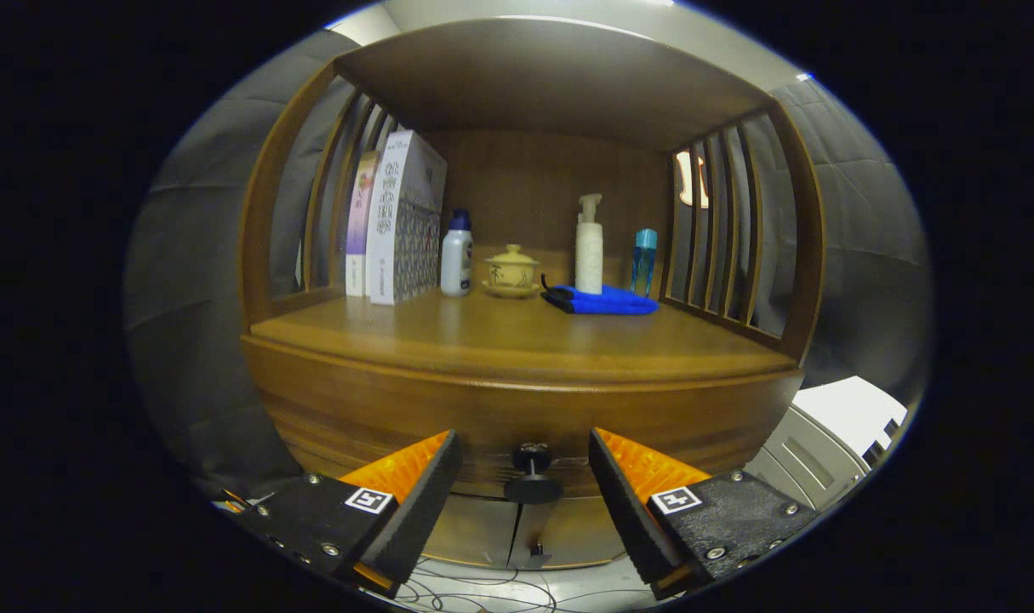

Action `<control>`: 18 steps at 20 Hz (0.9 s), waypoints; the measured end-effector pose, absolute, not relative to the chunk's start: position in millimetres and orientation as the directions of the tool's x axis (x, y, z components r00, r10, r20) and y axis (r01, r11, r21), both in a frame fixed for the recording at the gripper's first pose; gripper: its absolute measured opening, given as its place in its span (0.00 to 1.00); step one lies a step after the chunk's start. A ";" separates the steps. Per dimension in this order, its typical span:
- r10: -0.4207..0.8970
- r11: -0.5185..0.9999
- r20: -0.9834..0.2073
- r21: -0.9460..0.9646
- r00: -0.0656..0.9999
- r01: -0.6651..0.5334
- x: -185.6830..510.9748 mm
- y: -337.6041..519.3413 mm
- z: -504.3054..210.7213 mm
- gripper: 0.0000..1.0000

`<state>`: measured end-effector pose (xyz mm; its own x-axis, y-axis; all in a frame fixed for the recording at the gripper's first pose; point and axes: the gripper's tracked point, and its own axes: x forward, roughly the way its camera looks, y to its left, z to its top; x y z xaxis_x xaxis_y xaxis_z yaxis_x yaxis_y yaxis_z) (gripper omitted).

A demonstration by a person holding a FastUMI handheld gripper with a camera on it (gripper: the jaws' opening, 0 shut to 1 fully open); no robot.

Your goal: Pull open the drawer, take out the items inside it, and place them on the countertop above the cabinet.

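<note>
Gripper view has my fingers [525, 477] spread wide around the drawer knob [533, 477] at 12 o'clock, drawer [525, 417] shut, so next I clamp and pull.

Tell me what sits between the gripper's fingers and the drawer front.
In the gripper view, the drawer knob stands between the open hand-held gripper fingers, projecting from the drawer front; nothing else lies there.

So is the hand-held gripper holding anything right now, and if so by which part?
Nothing is held. The hand-held gripper is open, its fingers standing either side of the drawer knob without touching it.
</note>
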<state>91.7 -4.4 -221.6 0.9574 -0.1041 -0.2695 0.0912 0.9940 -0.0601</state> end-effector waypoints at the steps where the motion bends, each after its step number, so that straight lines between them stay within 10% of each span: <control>1: -0.094 0.995 -0.281 -0.049 0.955 0.083 91.6 -3.6 -229.4 0.94; 18: -0.081 0.994 -0.250 -0.091 0.965 0.059 101.6 -9.5 -258.5 0.31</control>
